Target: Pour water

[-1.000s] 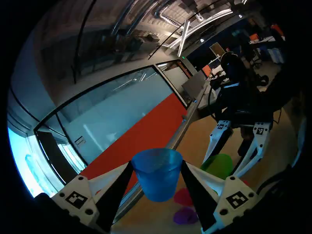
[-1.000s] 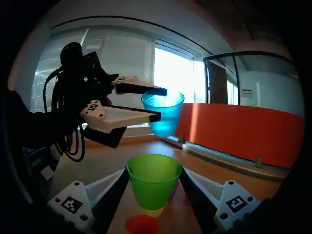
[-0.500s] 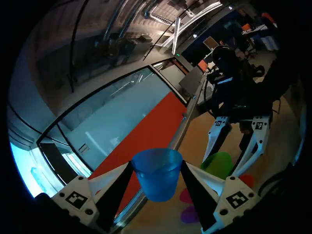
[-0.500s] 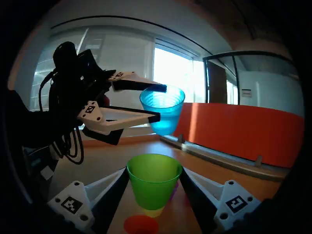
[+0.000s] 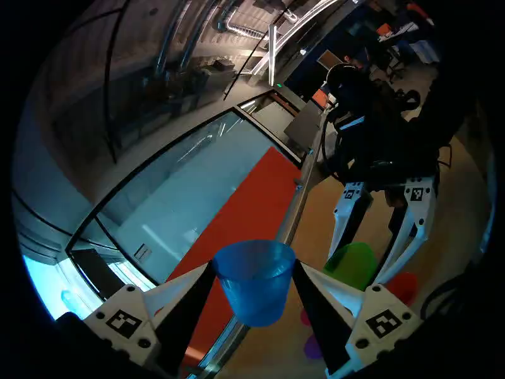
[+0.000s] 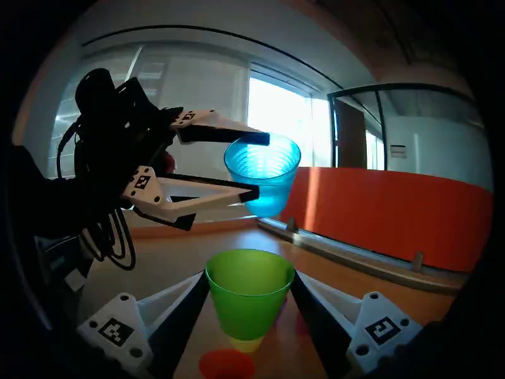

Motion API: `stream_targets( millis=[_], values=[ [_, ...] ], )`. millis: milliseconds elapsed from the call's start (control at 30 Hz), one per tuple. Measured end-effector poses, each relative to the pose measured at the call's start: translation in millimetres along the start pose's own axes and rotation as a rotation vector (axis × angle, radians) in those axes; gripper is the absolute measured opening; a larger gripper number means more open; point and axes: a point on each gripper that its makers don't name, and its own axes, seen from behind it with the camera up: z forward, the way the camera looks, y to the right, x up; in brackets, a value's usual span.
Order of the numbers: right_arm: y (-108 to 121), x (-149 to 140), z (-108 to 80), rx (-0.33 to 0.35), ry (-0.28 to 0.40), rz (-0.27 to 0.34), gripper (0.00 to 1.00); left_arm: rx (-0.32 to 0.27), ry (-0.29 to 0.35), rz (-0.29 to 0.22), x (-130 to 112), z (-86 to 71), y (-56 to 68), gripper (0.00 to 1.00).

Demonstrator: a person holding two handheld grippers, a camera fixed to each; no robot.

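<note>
Clamping the blue cup [image 5: 254, 290] between both fingers of the left hand-held gripper [image 5: 254, 278], pressed on its sides just under the rim; seen from the right gripper view, hangs in the air above and beyond the green cup [image 6: 249, 297], mouth tipped toward it, the two apart; gripping that green cup the same way in the right hand-held gripper [image 6: 250, 284], both fingers against its walls, upright over the worktop [image 6: 158, 262]; cannot tell whether resting or lifted.

Looks like thin, translucent plastic in both cases: light, smooth, probably a little springy under a squeeze; tapers wider toward the top, so best taken high on the wall, where the rim likely stiffens it and the flare helps against slipping down; calls for a moderate squeeze, since a hard one could bow the wall; cannot tell whether any water sits in the blue one.

Shows a wood-toned worktop, with a red round piece [image 6: 226, 365] and a yellow one [image 6: 246, 343] just below the green cup; beyond, an orange panel [image 6: 391, 215] along the far edge, a bright window [image 6: 278, 120], and strip lights [image 5: 273, 44] overhead.
</note>
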Motion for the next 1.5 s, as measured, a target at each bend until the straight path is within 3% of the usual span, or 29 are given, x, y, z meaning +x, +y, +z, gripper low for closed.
stream_targets(
  millis=[1167,1500],
  values=[
    [5.1,-0.5,-0.8,-0.008,0.001,0.001,0.92,-0.002,-0.009,0.192,5.7,8.4,10.3,0.88],
    [6.0,-1.0,-1.4,-0.01,0.0,0.001,0.92,0.003,-0.01,0.226,4.8,11.2,10.9,0.87]
  ],
)
